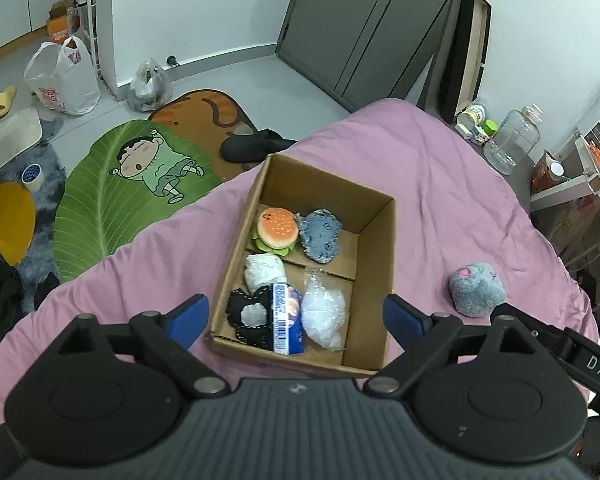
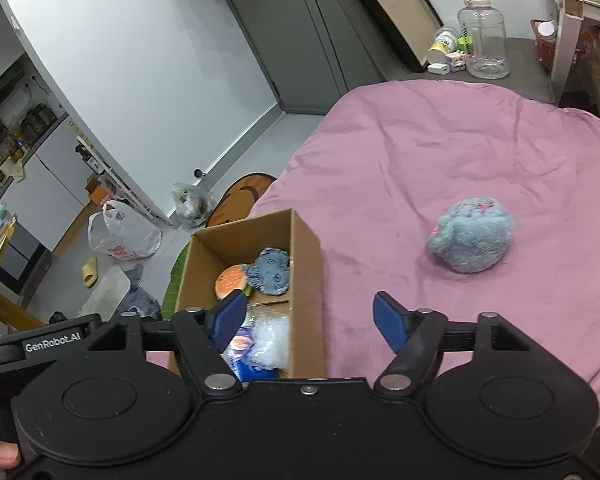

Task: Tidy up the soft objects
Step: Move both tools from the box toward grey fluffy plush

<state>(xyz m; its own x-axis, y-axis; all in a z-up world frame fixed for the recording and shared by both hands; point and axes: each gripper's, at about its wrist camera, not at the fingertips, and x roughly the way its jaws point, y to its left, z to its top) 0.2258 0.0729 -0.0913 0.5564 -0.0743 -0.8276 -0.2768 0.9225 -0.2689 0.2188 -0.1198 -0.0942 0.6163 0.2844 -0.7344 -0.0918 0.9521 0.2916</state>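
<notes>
At the left, the left hand-held gripper [image 1: 296, 316] hangs over the near end of the cardboard box [image 1: 374, 236] with its jaws spread wide and nothing between them, so it is released. Below it the box on the pink bed [image 1: 440, 184] already holds a burger toy [image 1: 277, 227], a blue-grey fabric piece [image 1: 321, 236], a white wrapped bundle [image 1: 265, 271], a black felt piece [image 1: 250, 314], a small printed packet [image 1: 285, 318] and a clear stuffing bag [image 1: 325, 314]. These lie crowded toward the near-left corner; a careless descent there could snag the box wall and tip or slide the light box on the soft bedding. Further right, the right hand-held gripper [image 2: 309, 322] is likewise released and empty, its left finger over the box's edge. The grey fluffy plush [image 2: 471, 241] is well apart from the box, still on the bed. I judge it the remaining item; its loose pile may slip from a shallow pinch, or the sheet may bunch into the jaws.
</notes>
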